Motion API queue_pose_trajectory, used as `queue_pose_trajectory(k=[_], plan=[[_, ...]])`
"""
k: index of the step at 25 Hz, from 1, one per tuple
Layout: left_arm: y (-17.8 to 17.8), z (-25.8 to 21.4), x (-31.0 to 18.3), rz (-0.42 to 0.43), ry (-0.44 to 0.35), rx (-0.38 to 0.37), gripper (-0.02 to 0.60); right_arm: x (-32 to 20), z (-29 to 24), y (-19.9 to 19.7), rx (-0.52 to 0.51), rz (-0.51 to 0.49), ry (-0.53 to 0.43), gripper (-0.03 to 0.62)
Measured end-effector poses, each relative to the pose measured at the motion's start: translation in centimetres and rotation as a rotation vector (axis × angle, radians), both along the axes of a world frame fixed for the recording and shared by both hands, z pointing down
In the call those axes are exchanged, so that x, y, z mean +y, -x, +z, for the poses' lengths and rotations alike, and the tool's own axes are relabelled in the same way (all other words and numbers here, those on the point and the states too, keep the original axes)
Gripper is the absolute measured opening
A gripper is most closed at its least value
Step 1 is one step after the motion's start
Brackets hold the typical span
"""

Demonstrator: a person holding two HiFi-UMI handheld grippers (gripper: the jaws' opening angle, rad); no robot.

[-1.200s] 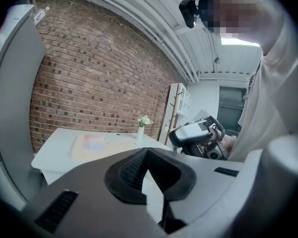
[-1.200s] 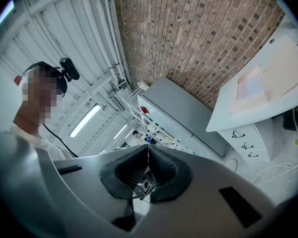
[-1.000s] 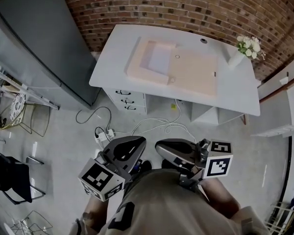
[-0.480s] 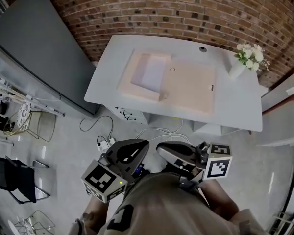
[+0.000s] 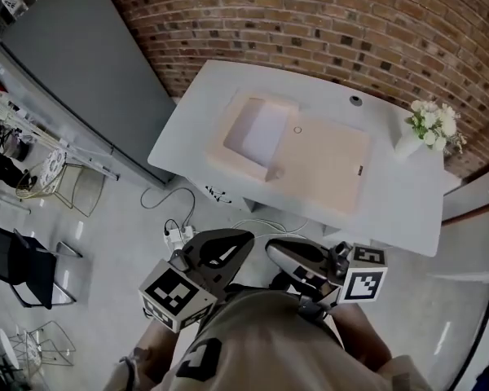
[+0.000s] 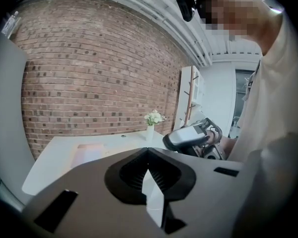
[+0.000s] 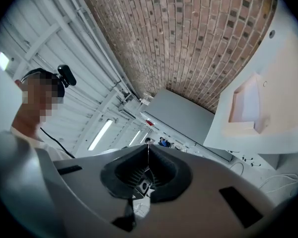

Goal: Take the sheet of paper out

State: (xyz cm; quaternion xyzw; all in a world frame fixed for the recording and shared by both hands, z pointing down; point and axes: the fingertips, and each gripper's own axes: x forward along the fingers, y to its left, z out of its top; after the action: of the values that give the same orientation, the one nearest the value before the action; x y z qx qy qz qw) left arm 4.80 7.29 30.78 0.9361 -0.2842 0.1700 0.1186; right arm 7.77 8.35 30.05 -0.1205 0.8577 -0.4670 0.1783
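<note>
1. I stand on the floor, looking steeply down at a white bench [image 5: 391, 194] set against a brick wall.
2. A shallow, pale pink open box [image 5: 238, 166] lies on the left half of the bench. Everything below is placed from this box.
3. The sheet of paper [image 5: 257, 132] lies flat inside the box, filling its bottom. Its long axis seems to run from the box's near wall to its far wall, tipped a little to the right.
4. To the right of the box, joined to it, its flat lid [image 5: 324, 163] is spread open on the bench.
5. Further right of the box, near the bench's end, stands a white vase of flowers [image 5: 430, 125].
6. My left tongs [image 5: 248, 236] hang on the near side of the box, well apart from it, over the floor. Their tips are pressed together on nothing.
7. My right tongs [image 5: 270, 247] hang just right of the left ones, equally far back from the box. They too are pressed together and empty.
8. Both tongs sit close against my body, tips aimed toward the box.
9. I judge that the sheet lies straight ahead of the left tongs and slightly left of the right ones, so the left is marginally nearer.
10. I judge the task not yet begun: the sheet is untouched, and either pair must spread before it can pinch an edge.
</note>
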Motion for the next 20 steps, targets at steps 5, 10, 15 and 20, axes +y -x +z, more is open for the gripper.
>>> queue_pose_trajectory(k=[5, 10, 15, 20], plan=[[-1.2, 0.1, -0.7, -0.022, -0.001, -0.005, 0.014, -0.8, 0.4, -1.0, 0.065, -0.024, -0.037, 0.025], [-0.7, 0.2, -1.4, -0.048, 0.007, -0.006, 0.014, -1.3, 0.9, -0.9, 0.071, -0.051, -0.008, 0.025], [0.4, 0.7, -3.1, -0.054, 0.005, 0.008, 0.014, -2.3, 1.6, -0.8, 0.084, -0.035, 0.021, 0.025], [0.3, 0.9, -5.4, -0.005, 0.007, 0.043, 0.014, -4.1, 2.5, -1.2, 0.116, 0.013, 0.065, 0.025]])
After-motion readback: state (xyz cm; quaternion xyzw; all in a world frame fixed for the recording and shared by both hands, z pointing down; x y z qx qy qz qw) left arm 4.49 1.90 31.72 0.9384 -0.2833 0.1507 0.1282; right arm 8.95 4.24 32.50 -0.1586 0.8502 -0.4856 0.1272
